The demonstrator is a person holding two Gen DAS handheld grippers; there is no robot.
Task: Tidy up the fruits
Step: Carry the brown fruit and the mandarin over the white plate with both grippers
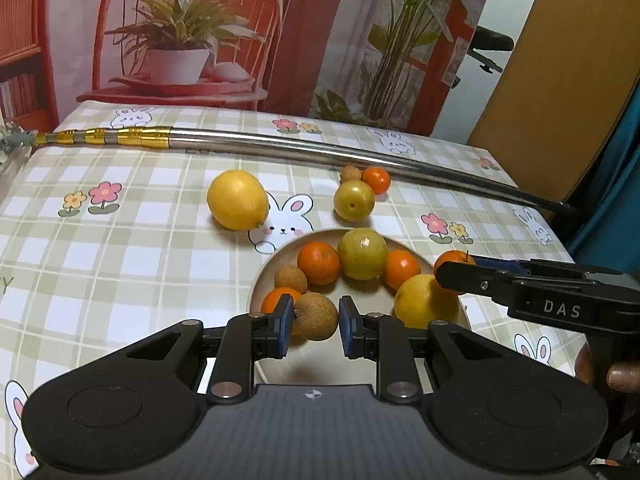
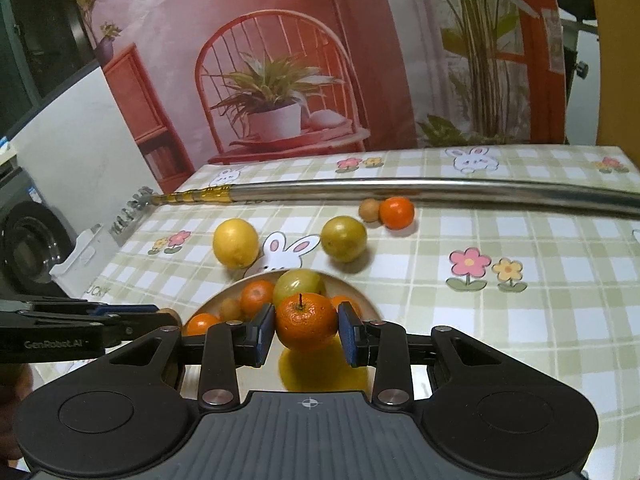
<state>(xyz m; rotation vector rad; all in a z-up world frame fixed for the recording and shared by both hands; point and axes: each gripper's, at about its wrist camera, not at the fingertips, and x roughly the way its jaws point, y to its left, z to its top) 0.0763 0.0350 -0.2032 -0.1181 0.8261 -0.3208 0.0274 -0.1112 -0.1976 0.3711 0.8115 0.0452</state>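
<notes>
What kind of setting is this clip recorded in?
Probably a home room: a table under a bunny-and-flower checked tablecloth, a plate of fruit, and behind it a printed backdrop of a chair and potted plant. A long metal pole lies across the table.

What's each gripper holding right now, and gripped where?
Left gripper: a brown longan, pads on its two sides. Right gripper: a stemmed tangerine, pinched across its middle, stem up. Both hang over the plate.
</notes>
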